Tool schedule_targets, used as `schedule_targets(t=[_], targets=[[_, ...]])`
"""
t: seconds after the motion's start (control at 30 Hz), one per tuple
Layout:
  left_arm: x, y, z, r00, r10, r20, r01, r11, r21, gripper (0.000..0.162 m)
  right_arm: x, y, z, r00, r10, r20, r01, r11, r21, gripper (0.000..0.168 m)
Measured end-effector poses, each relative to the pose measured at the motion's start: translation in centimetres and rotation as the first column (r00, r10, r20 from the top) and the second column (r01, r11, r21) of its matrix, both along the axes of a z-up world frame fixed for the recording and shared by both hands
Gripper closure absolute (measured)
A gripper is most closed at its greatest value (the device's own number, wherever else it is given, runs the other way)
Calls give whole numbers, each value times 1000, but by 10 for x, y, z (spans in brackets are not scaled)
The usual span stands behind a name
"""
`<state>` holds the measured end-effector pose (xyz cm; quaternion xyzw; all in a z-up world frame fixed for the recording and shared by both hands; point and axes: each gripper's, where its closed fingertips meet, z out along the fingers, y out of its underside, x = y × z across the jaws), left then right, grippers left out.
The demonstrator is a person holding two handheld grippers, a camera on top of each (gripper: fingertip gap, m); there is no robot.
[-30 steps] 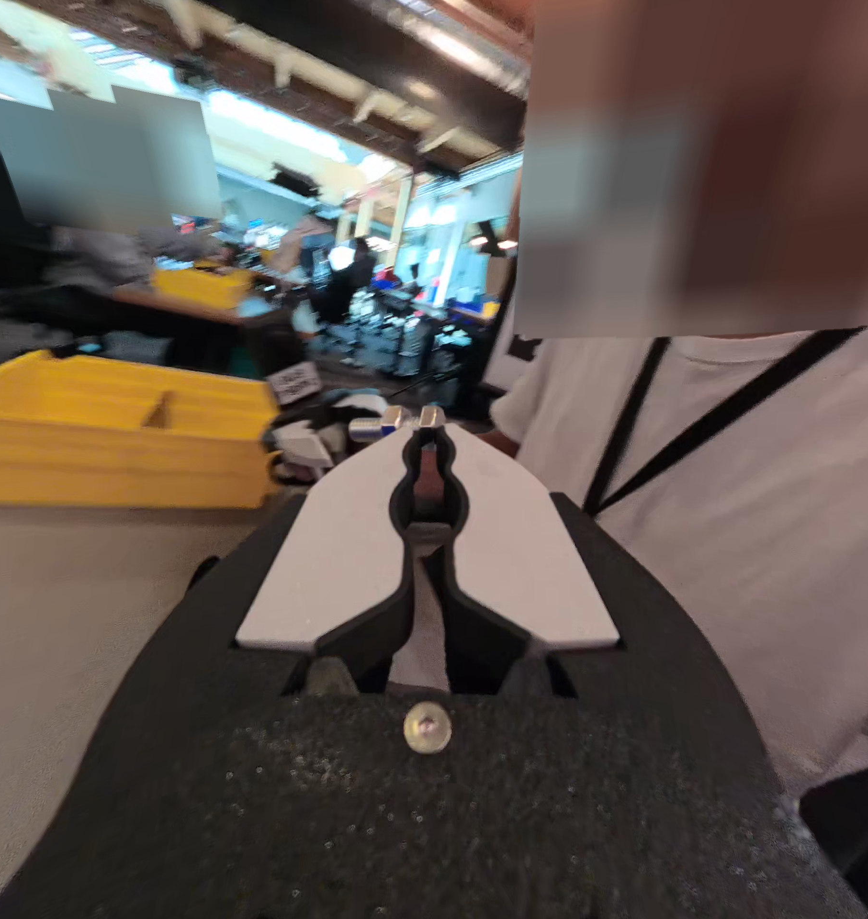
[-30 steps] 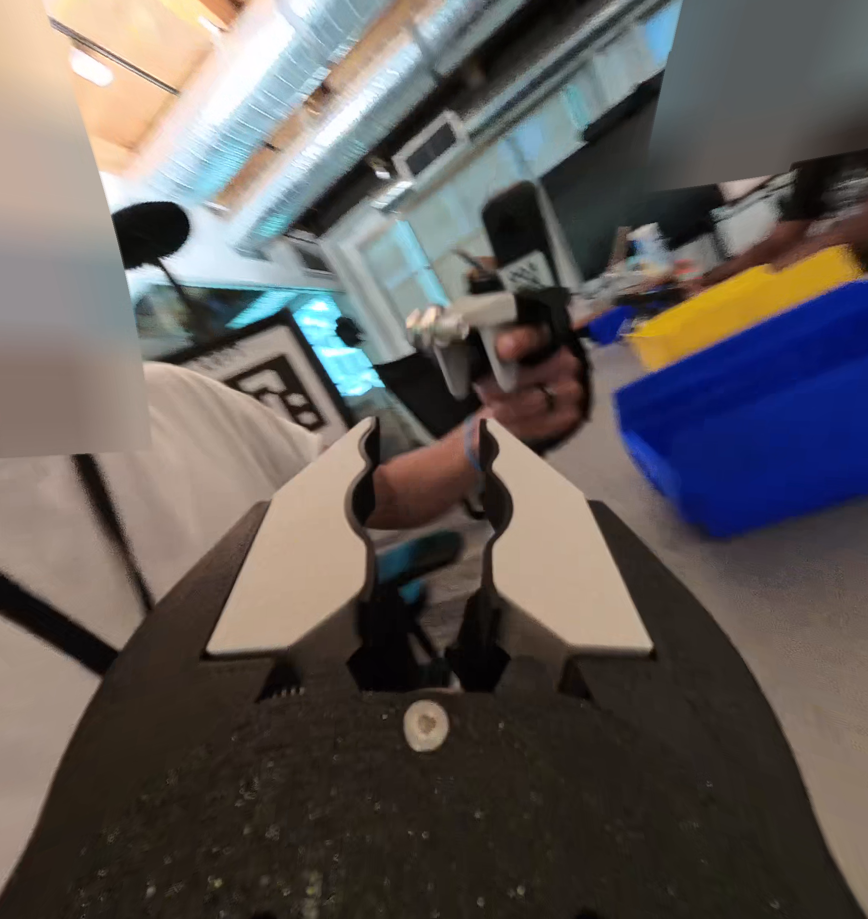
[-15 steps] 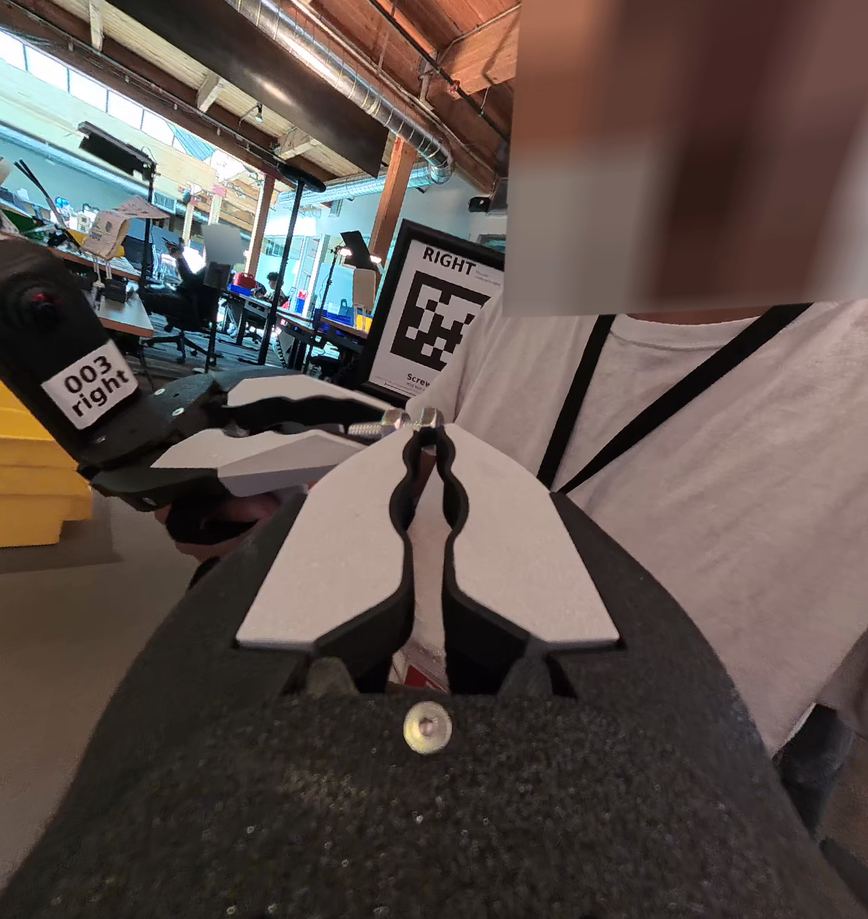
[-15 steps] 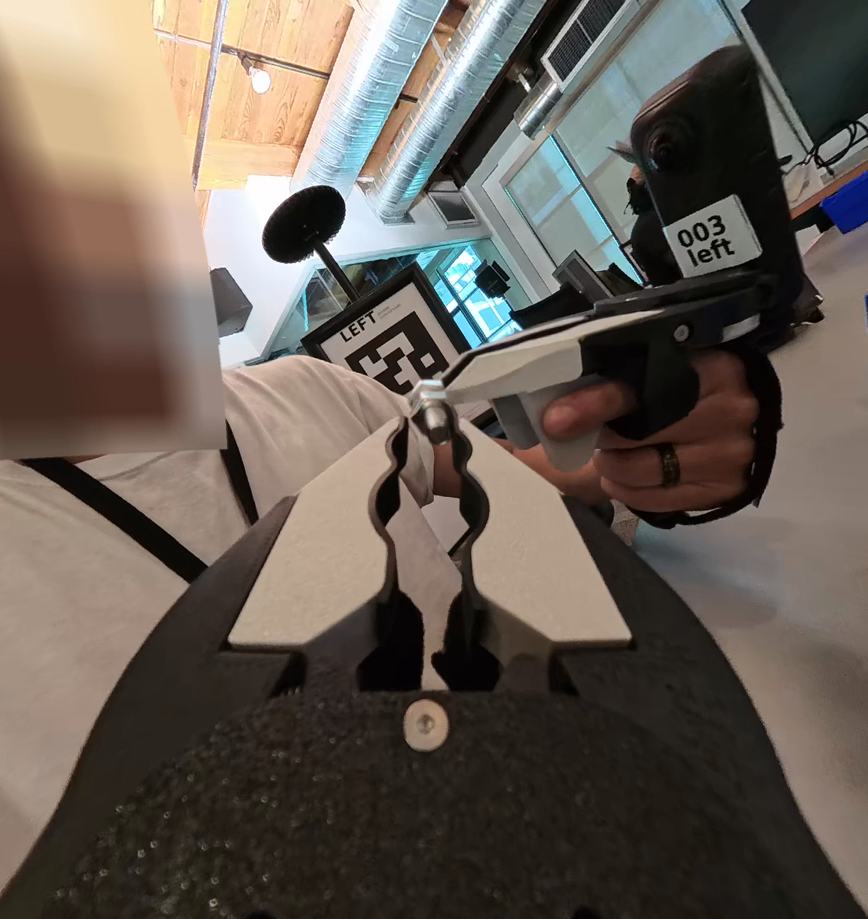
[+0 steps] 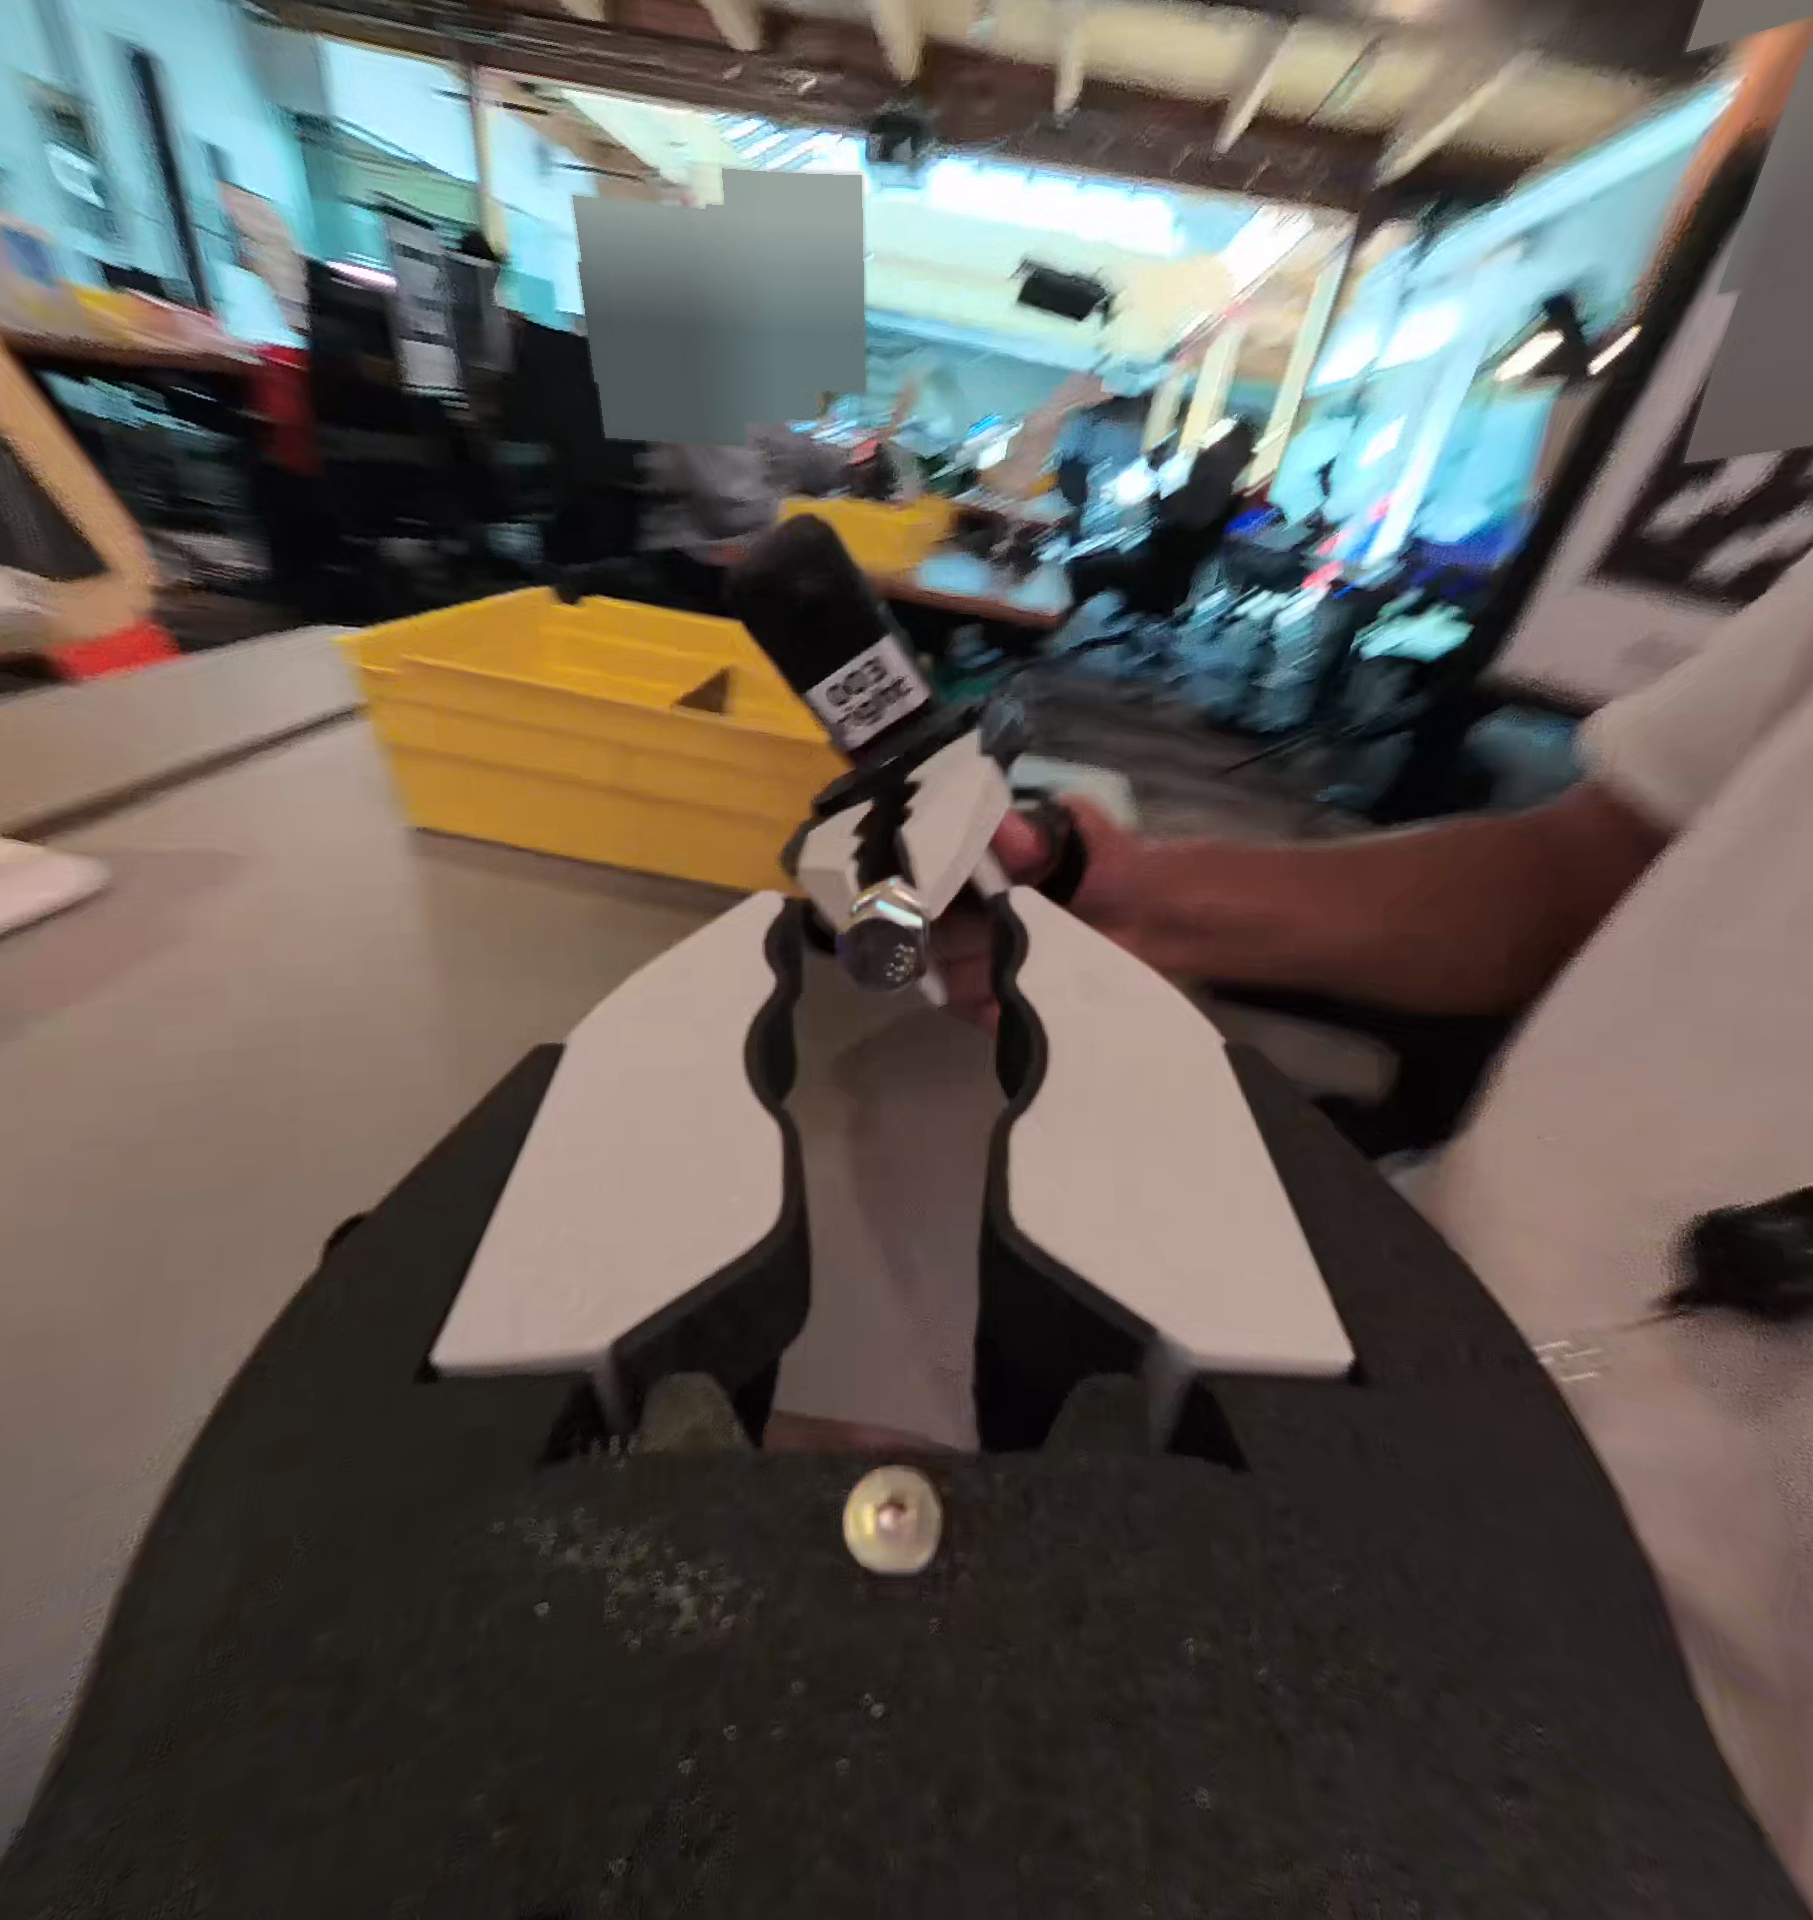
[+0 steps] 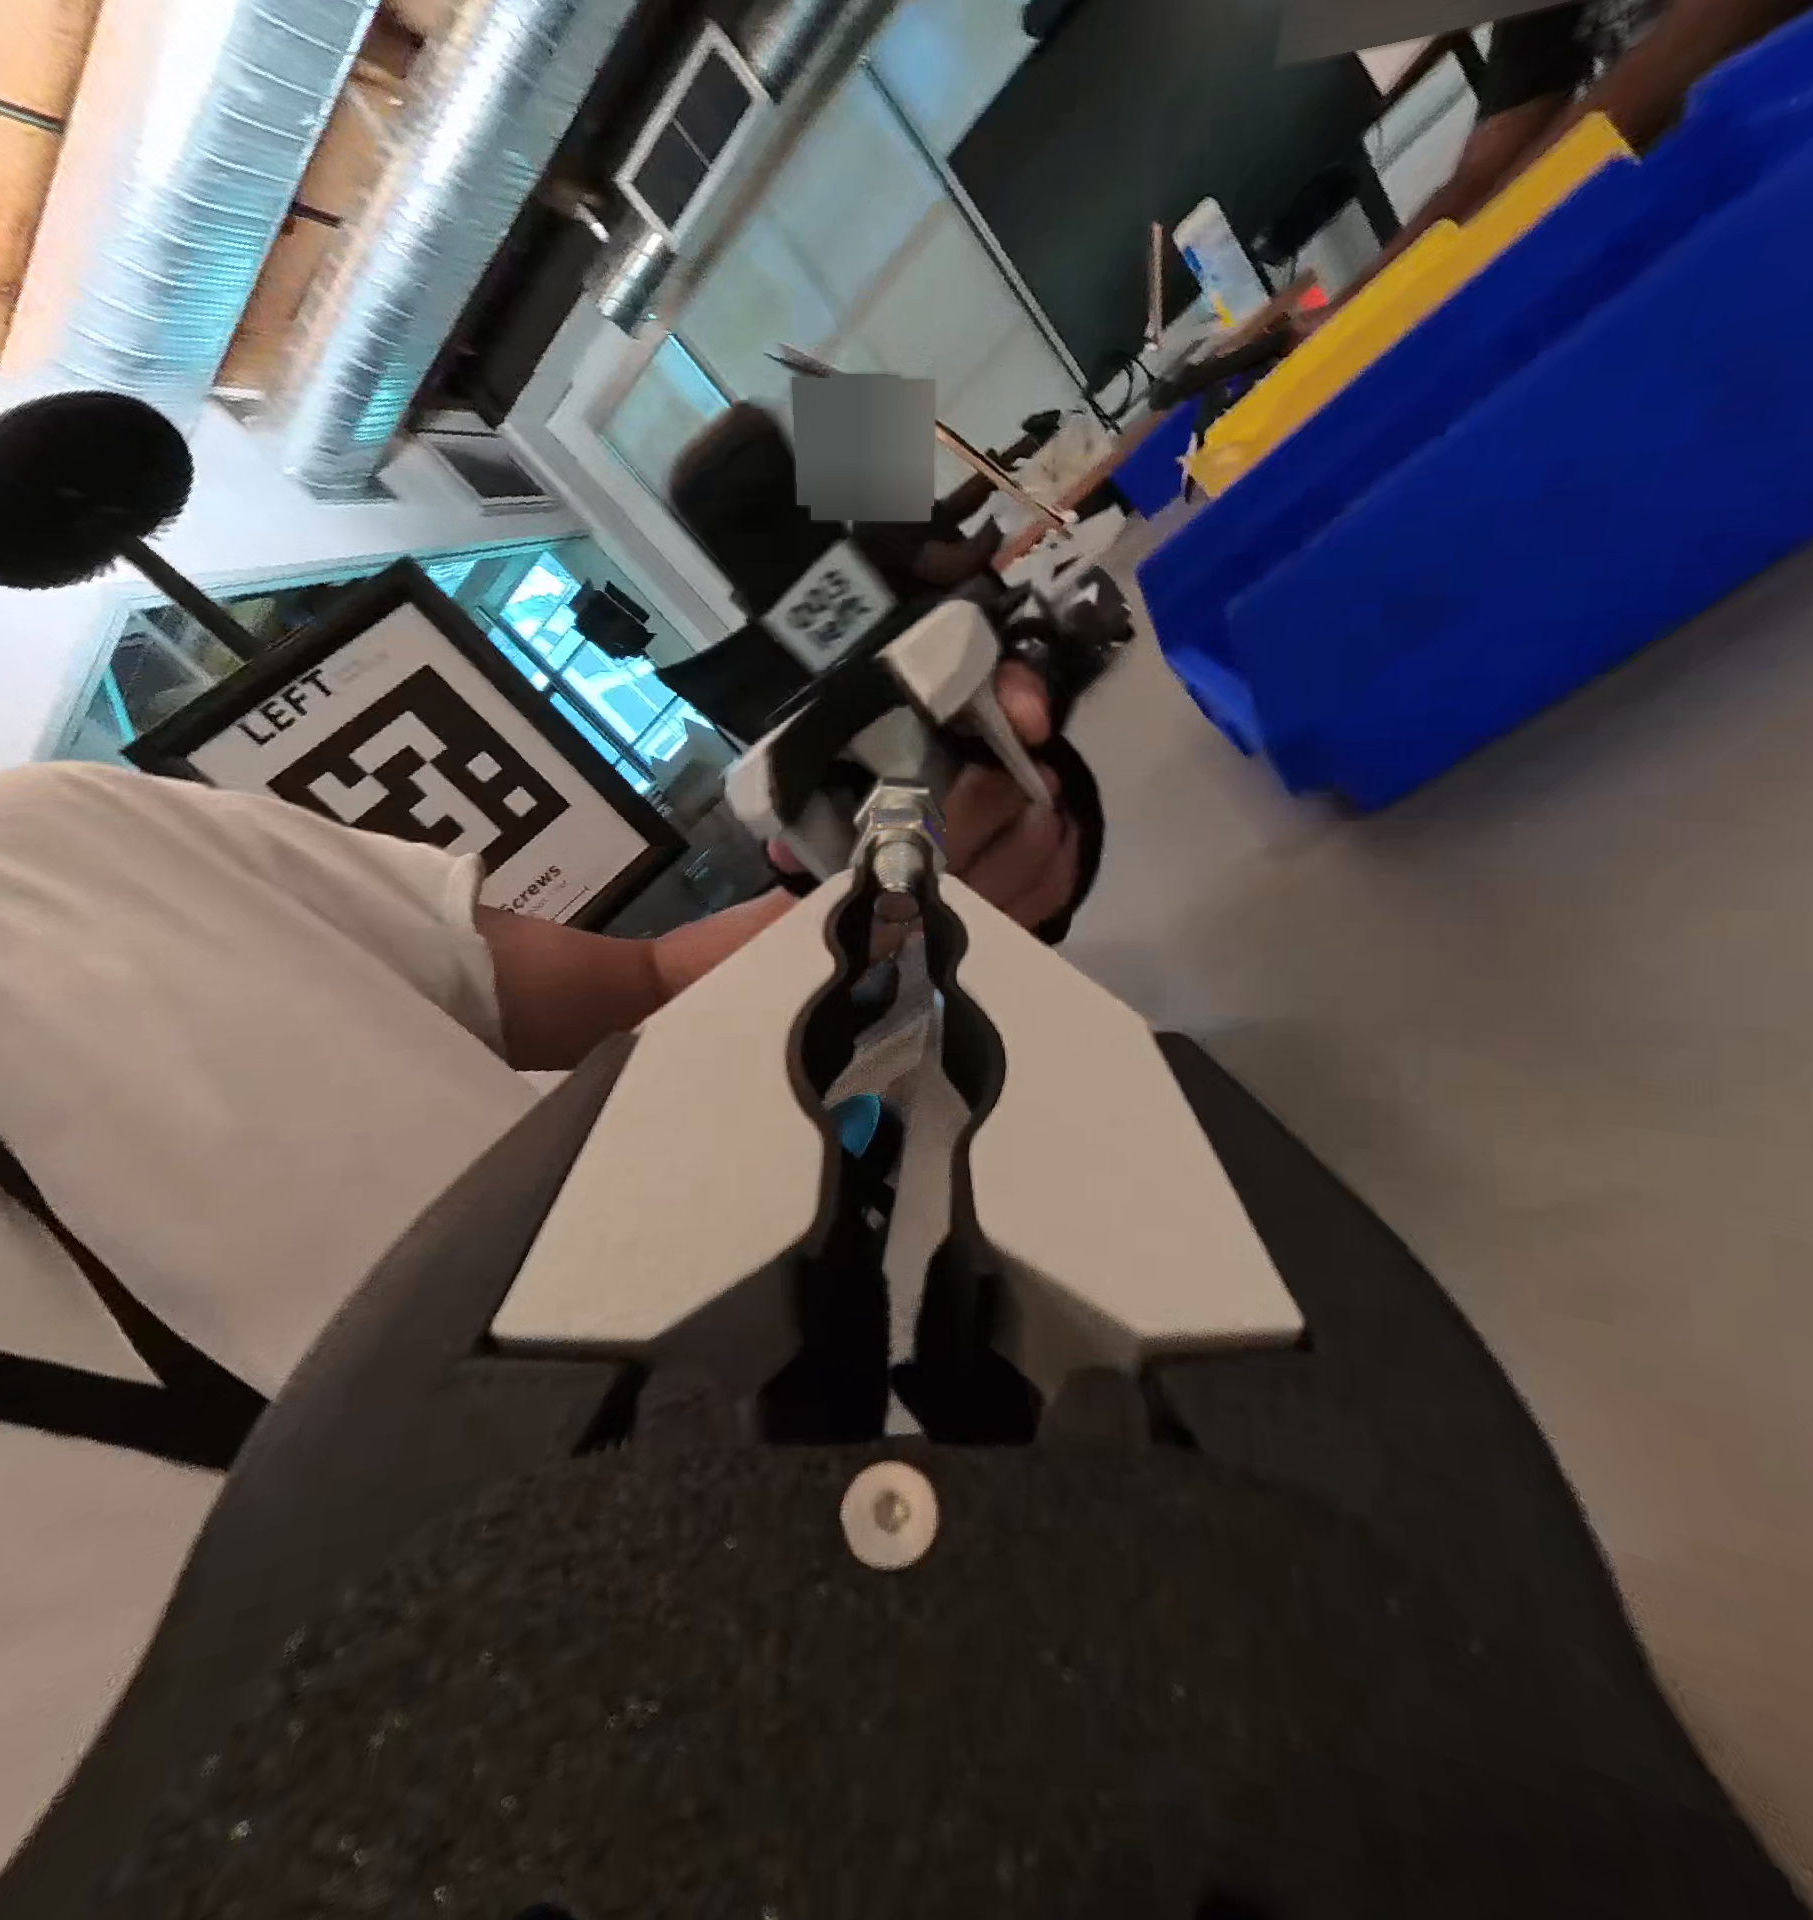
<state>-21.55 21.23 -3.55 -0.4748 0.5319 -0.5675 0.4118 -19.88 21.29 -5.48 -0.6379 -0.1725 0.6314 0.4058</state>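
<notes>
I am holding my right claw (image 6: 897, 909) pressed together on a bolt (image 6: 894, 847), pinching its threaded shank at the very tips – the bolt is sitting mid-frame in the right wrist view and poking out past the fingers. Only the left wrist view is showing its hex head, which is facing that camera at centre frame with some stamped marks too small to read.

My left claw (image 5: 897, 920) is standing spread wide, gripping nothing, with the bolt head just in front of the gap.

Each claw is carrying a white label on its black camera housing, but motion blur is smearing both. A framed board (image 6: 403, 758) with a black-and-white square code and printed words is standing at middle left of the right wrist view; the left wrist view is cutting it off at the upper right edge.

A yellow bin (image 5: 590, 748) is resting on the grey worktop (image 5: 206, 1039) at middle left in the left wrist view – its contents are hidden by its walls. Blue bins (image 6: 1504, 520) are showing only at the upper right of the right wrist view. The background room is blurring badly in both.
</notes>
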Motion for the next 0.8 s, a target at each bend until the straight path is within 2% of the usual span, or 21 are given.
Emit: schedule_targets(t=[0.03, 0.1, 0.17, 0.27, 0.5, 0.67, 0.8], targets=[[0, -1, -9, 998, 54, -21, -51, 993, 107, 126, 2, 2, -6, 1000, 2, 5, -2, 1000, -31, 160], [0, -3, -28, 990, 133, -49, -112, 945, 308, 133, 1, 1, -15, 999, 38, 6, -38, 996, -83, 160], [-1, -7, -35, 987, 157, -16, -139, 912, 387, 147, -4, -7, -19, 994, 112, -12, -112, 985, -129, 160], [-3, -12, -34, 994, 111, -8, -103, 941, 324, 135, -8, -17, -18, 977, 195, -92, -210, 957, -200, 160], [-2, -24, -46, 996, 74, -59, -44, 912, 407, 137, -17, -22, -23, 960, 237, -151, -271, 922, -278, 160], [0, -22, -43, 996, 76, -48, -56, 939, 341, 143, -19, -22, -24, 967, 229, -116, -252, 931, -262, 160], [-1, -21, -47, 996, 73, -61, -42, 914, 404, 144, -19, -21, -27, 961, 236, -144, -269, 916, -298, 160]])
